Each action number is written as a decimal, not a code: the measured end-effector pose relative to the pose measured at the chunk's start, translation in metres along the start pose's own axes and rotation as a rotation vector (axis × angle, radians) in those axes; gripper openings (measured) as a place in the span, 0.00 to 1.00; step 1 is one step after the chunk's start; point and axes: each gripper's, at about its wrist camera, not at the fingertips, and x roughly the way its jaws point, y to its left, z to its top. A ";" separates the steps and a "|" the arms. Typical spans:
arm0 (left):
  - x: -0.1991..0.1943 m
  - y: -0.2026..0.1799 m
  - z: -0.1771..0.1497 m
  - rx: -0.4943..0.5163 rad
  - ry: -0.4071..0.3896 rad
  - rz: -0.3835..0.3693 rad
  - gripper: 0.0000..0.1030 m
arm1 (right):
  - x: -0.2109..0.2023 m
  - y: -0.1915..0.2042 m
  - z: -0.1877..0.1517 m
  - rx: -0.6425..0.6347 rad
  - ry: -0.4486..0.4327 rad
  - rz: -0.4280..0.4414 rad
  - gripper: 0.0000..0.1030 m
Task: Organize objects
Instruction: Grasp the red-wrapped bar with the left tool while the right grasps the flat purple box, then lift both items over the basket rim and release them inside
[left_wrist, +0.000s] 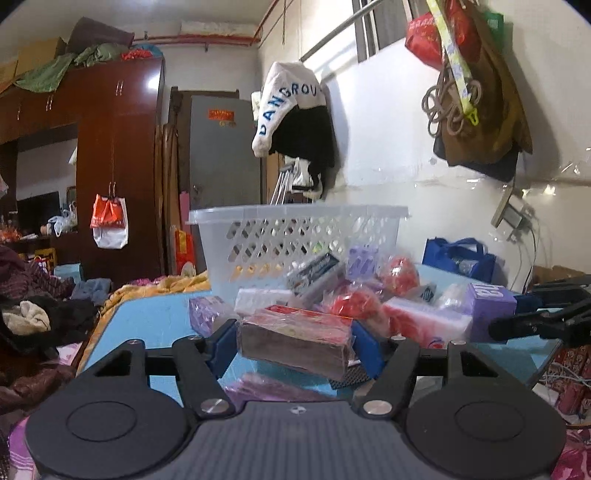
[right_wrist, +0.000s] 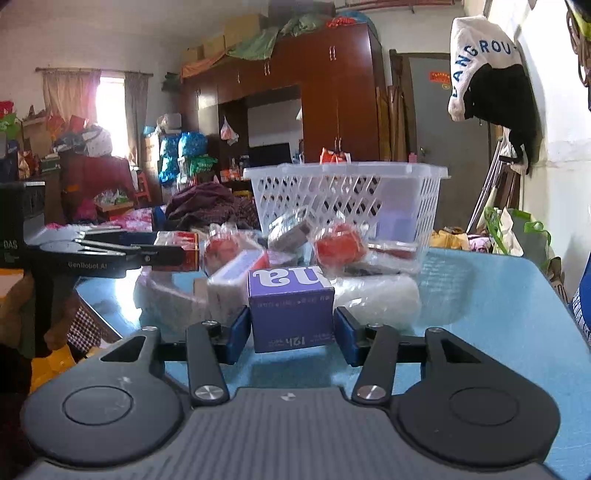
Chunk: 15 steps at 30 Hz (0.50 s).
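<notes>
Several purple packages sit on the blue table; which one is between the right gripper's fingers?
The purple cardboard box with large white letters on top, standing upright between the right gripper pads. The other purple packs lie farther back, plastic-wrapped.

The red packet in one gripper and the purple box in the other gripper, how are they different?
The red packet is long, flat and wrapped in shiny clear plastic; the purple box is a squarish carton with white letters and no shiny wrap. The red packet sits tilted between the left gripper's pads; the purple box stands straight on the blue table between the right gripper's pads. Both are still in front of the white basket, not in it.
</notes>
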 end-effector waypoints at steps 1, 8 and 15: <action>-0.002 0.001 0.001 -0.002 -0.008 0.004 0.67 | -0.001 -0.001 0.002 0.000 -0.006 -0.004 0.52; -0.008 0.012 0.005 -0.044 -0.035 0.015 0.67 | -0.006 -0.014 0.008 0.035 -0.029 -0.031 0.52; -0.015 0.013 0.016 -0.087 -0.105 0.014 0.67 | -0.020 -0.023 0.018 0.068 -0.081 -0.031 0.52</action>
